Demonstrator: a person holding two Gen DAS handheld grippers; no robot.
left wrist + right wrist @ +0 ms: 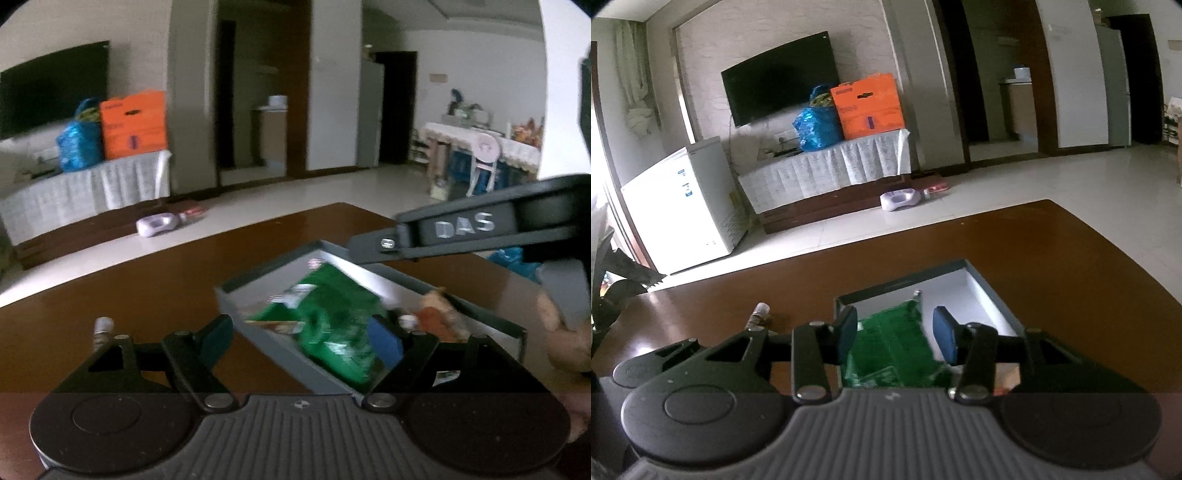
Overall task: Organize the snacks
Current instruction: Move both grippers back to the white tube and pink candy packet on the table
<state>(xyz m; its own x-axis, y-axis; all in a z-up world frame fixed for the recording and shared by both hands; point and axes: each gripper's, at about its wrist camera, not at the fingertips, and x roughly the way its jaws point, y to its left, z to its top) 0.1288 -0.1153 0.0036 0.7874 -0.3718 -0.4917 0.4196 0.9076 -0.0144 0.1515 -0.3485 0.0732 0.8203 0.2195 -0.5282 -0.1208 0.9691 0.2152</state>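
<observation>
On a brown desk (pixel 1052 251), a small bottle (pixel 759 314) is seen at left. The left claw (pixel 301 338) is held wide apart and empty above a grey box (pixel 273 345), where a green snack bag (pixel 332 314) is lying. The right claw (pixel 895 334) is parted over the bag, not gripping.

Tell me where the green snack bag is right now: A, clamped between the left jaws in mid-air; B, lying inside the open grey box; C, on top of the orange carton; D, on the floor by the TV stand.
B: the green snack bag lies inside the open grey box on the brown table, with the box walls showing around it in both wrist views.
</observation>
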